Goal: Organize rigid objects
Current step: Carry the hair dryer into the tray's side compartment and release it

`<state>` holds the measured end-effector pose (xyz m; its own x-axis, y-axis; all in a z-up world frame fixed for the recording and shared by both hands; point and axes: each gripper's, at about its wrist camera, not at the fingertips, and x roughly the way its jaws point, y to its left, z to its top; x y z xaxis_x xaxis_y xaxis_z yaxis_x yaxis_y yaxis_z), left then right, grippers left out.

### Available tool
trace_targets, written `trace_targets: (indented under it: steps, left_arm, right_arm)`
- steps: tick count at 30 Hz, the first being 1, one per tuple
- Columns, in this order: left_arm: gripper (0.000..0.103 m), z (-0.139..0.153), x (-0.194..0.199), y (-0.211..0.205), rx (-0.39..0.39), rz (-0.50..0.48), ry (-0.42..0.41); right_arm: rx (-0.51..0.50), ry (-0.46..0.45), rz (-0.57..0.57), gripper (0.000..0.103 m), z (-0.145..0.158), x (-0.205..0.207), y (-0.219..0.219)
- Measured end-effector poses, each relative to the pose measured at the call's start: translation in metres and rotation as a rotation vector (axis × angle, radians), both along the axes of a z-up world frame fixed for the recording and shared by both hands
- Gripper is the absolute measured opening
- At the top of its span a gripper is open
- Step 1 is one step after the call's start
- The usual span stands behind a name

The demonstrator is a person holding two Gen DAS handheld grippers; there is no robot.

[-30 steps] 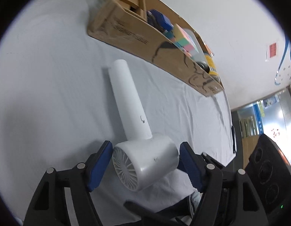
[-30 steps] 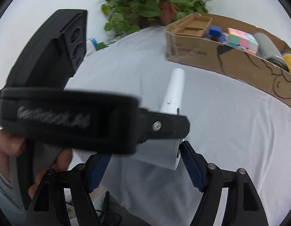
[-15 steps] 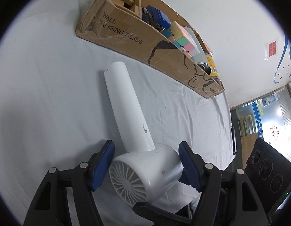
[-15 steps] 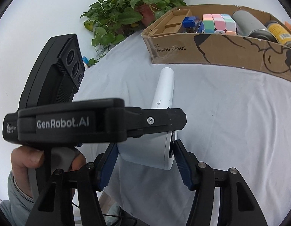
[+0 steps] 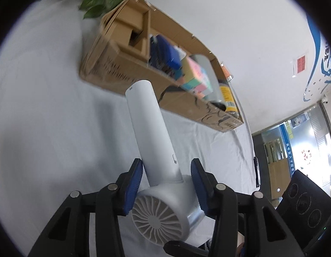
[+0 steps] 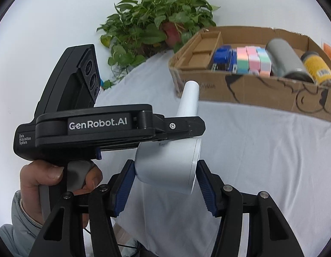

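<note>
A white hair dryer (image 5: 152, 141) hangs just above the grey cloth, its handle aimed at the cardboard box (image 5: 122, 72). My left gripper (image 5: 166, 171) has its jaws closing, and both blue pads press the dryer's round head beside the handle joint. My right gripper (image 6: 165, 165) clamps the same head (image 6: 167, 162) from the other side, one pad on each side. In the right wrist view a hand (image 6: 43, 177) holds the left gripper's black housing (image 6: 97, 126), which hides part of the dryer's handle (image 6: 190, 98).
The long open box (image 6: 261, 92) holds a blue object (image 6: 222, 55), pastel cubes (image 6: 253, 60), a grey cylinder (image 6: 285, 57) and a yellow can (image 6: 317, 68). A potted plant (image 6: 156, 21) stands behind its left end. The cloth-covered table (image 5: 47, 128) drops off at the right.
The left jaws have narrowed onto the dryer's head and the right jaws have tightened too. The dryer has lifted off the cloth, and the box now looks closer.
</note>
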<state>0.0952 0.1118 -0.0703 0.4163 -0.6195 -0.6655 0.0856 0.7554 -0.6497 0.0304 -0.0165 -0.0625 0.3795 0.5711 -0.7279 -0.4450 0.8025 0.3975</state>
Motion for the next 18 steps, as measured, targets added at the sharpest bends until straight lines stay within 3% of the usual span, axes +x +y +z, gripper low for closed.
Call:
trace_targets:
  steps: [6, 11, 14, 18]
  left_arm:
    - [0.046, 0.059, 0.053, 0.005, 0.019, -0.042, -0.113]
    - [0.046, 0.102, 0.124, 0.021, 0.045, -0.061, -0.182]
    - [0.046, 0.104, 0.177, 0.035, 0.047, -0.073, -0.165]
    - [0.046, 0.077, 0.236, 0.051, 0.019, -0.087, -0.101]
  right_arm:
    - [0.014, -0.098, -0.028, 0.056, 0.048, 0.045, 0.006]
    - [0.025, -0.153, -0.047, 0.056, 0.089, 0.122, 0.027]
    - [0.025, -0.117, -0.061, 0.056, 0.092, 0.179, 0.041]
    - [0.005, -0.034, -0.091, 0.056, 0.074, 0.244, 0.060]
